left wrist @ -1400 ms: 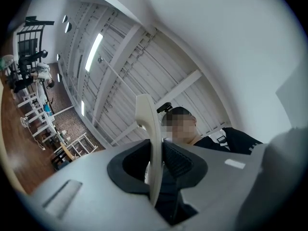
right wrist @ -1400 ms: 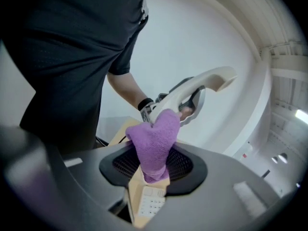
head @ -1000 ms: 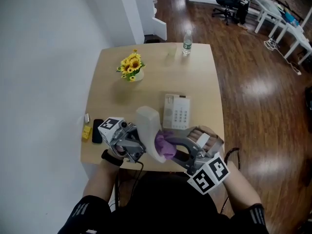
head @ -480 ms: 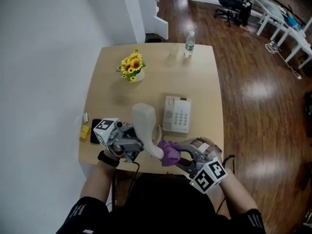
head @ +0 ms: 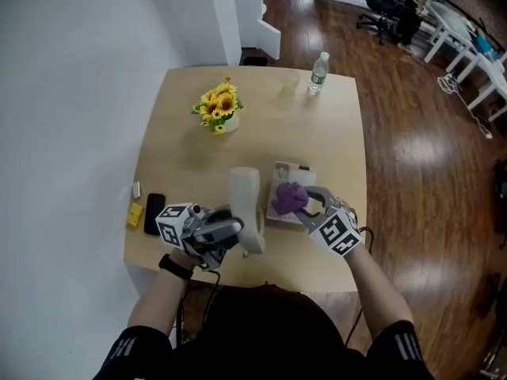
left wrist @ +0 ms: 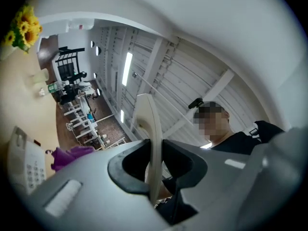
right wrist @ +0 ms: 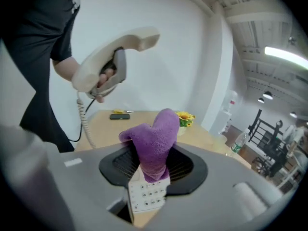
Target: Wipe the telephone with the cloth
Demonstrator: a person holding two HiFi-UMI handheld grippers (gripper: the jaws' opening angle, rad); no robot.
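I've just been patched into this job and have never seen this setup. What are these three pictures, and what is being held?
There is no robot arm: a person holds a two-jaw gripper in each hand. The head view comes from a camera on the person's head, looking down at the table. The other two cameras ride on the grippers and look along their jaws. The left gripper is shut on the handset, raised clear of the telephone base. The right gripper is shut on a purple cloth over that base. Also on the table: sunflowers, a water bottle and a mobile phone.
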